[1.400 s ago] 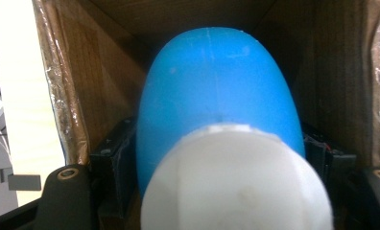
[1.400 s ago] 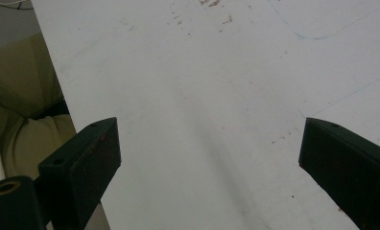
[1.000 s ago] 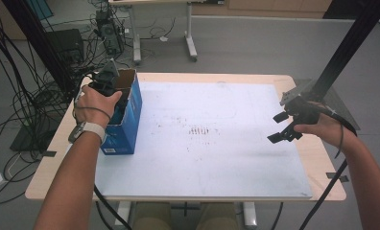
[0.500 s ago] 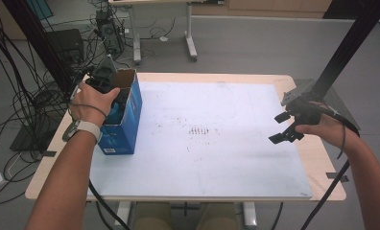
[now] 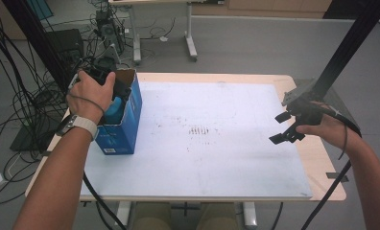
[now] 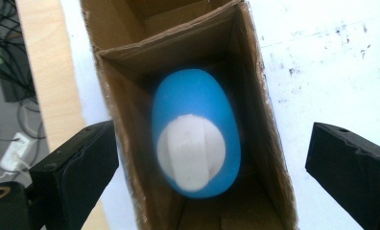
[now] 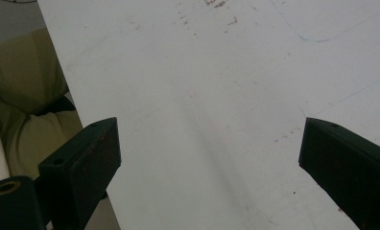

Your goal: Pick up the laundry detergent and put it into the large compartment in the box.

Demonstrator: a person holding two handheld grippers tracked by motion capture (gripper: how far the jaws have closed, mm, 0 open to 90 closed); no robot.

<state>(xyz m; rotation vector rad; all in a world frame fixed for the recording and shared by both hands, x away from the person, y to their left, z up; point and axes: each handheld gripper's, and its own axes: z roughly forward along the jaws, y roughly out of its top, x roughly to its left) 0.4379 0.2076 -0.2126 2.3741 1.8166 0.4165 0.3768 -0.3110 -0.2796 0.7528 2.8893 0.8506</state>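
Over the open box (image 6: 255, 120) at the tabletop's (image 5: 226, 158) left edge, the left tongs (image 6: 212, 167) hang released above the blue egg (image 6: 195, 139) inside; next, probably descend and clench. Right tongs (image 7: 209, 167) released, idle.

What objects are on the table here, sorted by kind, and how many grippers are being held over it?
Cardboard box, blue outside: 1
Blue egg-shaped object with a white patch, inside the box: 1
White mat covering the tabletop: 1
Hand-held grippers: 2, the left gripper over the box, the right gripper above the mat's right edge, both with jaws wide apart
Total: 5
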